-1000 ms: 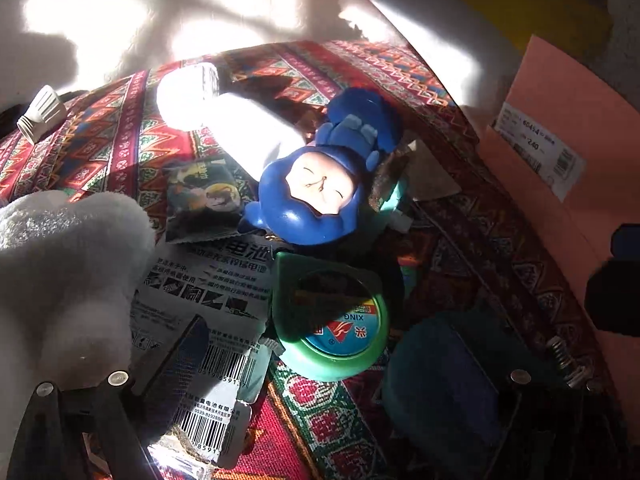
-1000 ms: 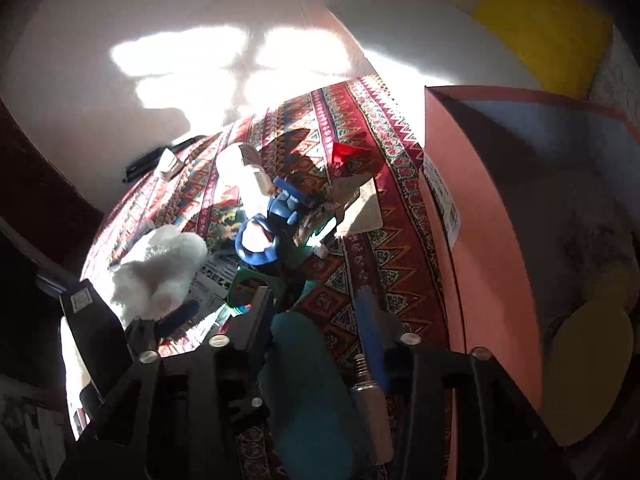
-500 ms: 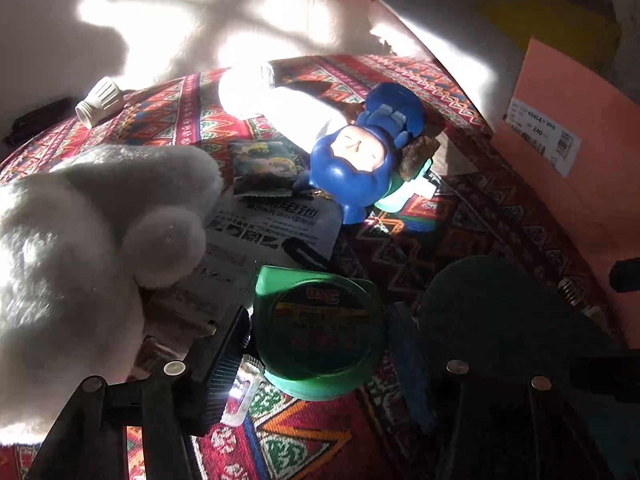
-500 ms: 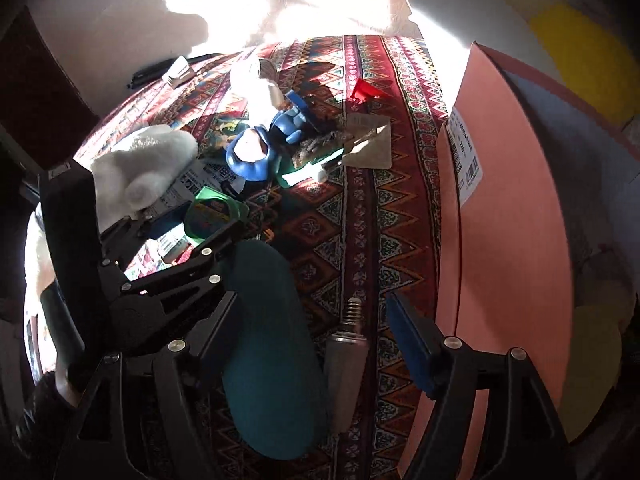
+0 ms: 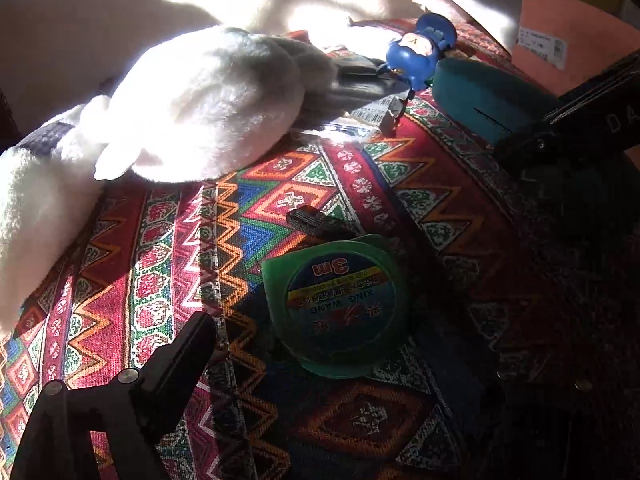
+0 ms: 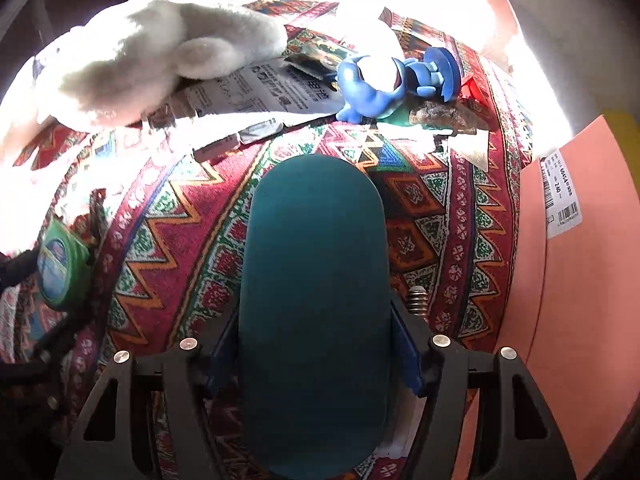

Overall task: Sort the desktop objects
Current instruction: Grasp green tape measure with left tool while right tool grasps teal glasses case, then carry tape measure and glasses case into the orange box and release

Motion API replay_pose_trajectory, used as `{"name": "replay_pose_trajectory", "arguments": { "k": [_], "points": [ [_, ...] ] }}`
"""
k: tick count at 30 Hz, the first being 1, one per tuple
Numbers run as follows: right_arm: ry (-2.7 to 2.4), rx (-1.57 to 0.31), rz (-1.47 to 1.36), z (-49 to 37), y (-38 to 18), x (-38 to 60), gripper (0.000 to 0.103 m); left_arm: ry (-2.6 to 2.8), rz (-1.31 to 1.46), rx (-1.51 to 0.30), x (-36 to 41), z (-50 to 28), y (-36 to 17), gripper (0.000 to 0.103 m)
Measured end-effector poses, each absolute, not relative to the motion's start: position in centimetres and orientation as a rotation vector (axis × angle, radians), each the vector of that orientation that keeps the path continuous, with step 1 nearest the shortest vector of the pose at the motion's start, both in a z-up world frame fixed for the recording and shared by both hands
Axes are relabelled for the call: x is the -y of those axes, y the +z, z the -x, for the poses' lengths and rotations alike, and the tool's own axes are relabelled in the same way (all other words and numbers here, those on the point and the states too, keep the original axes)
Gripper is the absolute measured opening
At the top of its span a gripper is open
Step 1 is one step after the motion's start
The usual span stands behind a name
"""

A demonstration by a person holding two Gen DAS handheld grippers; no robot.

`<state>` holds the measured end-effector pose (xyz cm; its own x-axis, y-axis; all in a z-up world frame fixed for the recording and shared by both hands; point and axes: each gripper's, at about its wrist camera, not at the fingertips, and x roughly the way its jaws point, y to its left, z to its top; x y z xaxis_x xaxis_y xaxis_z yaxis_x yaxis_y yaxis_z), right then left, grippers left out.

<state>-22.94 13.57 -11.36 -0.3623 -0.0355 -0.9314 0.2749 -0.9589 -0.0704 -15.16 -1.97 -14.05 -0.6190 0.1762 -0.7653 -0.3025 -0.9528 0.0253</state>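
Note:
A green tape measure (image 5: pixel 340 304) lies flat on the patterned cloth (image 5: pixel 168 264) between the wide-apart fingers of my left gripper (image 5: pixel 344 364), which is open; only its left finger (image 5: pixel 180 356) shows clearly. It also shows in the right wrist view (image 6: pixel 60 264). My right gripper (image 6: pixel 316 352) is shut on a teal oval case (image 6: pixel 316 280), also seen in the left wrist view (image 5: pixel 480 100). A light bulb's screw base (image 6: pixel 418 300) pokes out beside the case.
A white plush toy (image 5: pixel 192 100) lies at the back left, also in the right wrist view (image 6: pixel 152 52). A blue doll (image 6: pixel 392 80), a battery card (image 6: pixel 260 92) and scraps lie behind. A salmon box (image 6: pixel 580 280) stands at the right.
My left gripper pulled back toward the near left with the tape measure, which now lies on the cloth. My right gripper closed on the teal case and turned left, away from the box.

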Motion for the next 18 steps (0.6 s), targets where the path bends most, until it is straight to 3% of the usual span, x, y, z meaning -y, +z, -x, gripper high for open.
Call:
{"name": "replay_pose_trajectory", "arguments": {
  "k": [4,6,12,18],
  "points": [
    [-2.460,-0.265,-1.540,21.6,-8.3,-12.7,0.068,2.619,1.234,-0.064,3.3,16.3,-14.1,0.084],
    [-2.489,-0.255,-1.491,21.0,-7.0,-12.1,0.068,2.650,1.237,-0.059,3.3,16.4,-14.1,0.060],
    [-2.547,-0.177,-1.470,20.4,-5.3,-11.9,0.068,2.650,1.218,0.062,4.0,14.4,-12.8,0.060],
    [-2.595,-0.113,-1.387,18.8,-2.6,-13.2,0.068,2.692,1.074,0.009,2.6,11.7,-8.0,0.060]
  ]
}}
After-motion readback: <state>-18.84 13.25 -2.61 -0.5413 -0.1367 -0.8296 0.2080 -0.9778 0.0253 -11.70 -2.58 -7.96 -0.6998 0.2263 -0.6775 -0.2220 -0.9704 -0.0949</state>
